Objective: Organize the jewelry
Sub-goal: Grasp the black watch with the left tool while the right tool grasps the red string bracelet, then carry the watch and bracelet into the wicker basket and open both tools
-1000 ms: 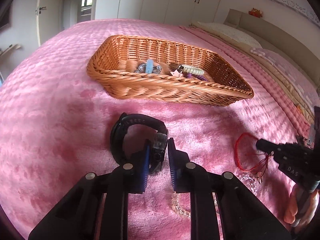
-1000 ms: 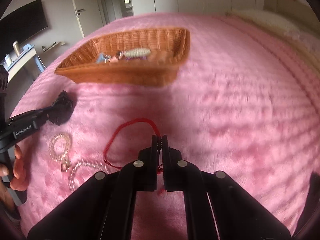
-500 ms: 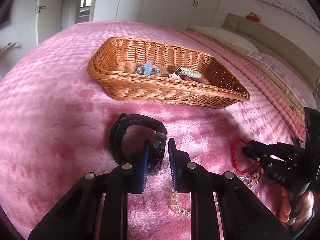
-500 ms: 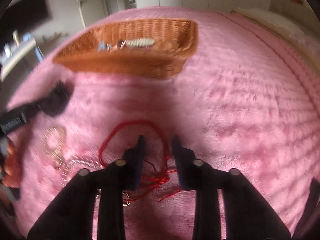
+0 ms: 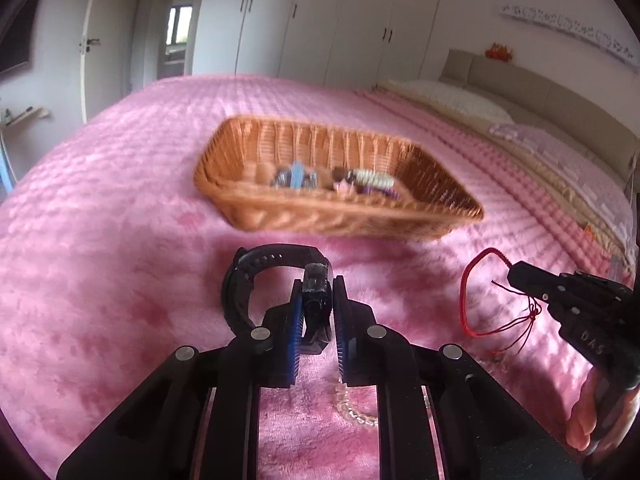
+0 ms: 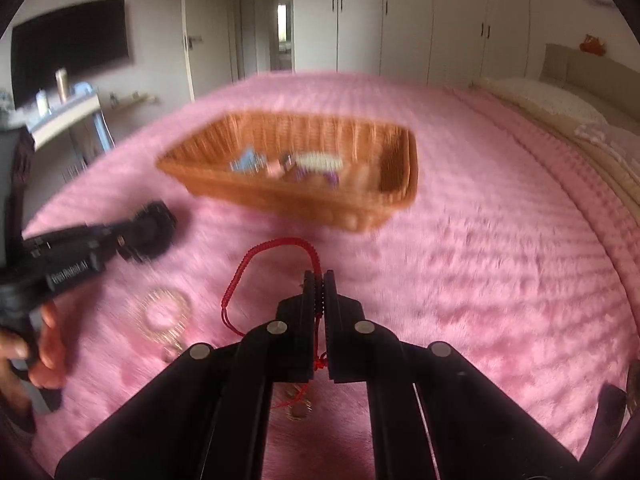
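Observation:
My left gripper (image 5: 317,286) is shut on a black watch (image 5: 256,276) and holds it above the pink bedspread. My right gripper (image 6: 319,280) is shut on a red cord bracelet (image 6: 256,264), whose loop hangs to the left of the fingers; it also shows in the left wrist view (image 5: 472,292). A wicker basket (image 5: 320,220) lies ahead in both views, also in the right wrist view (image 6: 304,200), with several jewelry pieces (image 5: 340,182) inside. The left gripper with the watch (image 6: 148,232) shows at left in the right wrist view.
A clear bead bracelet (image 5: 352,408) lies on the bedspread under my left gripper. A gold bead bracelet (image 6: 162,316) with a charm lies left of the red cord. Pillows and headboard (image 5: 520,92) are at the far right. Wardrobes stand behind the bed.
My right gripper opened, then shut on the red cord bracelet and lifted it. My left gripper lifted the watch off the bedspread. Both views have risen and tilted toward the basket.

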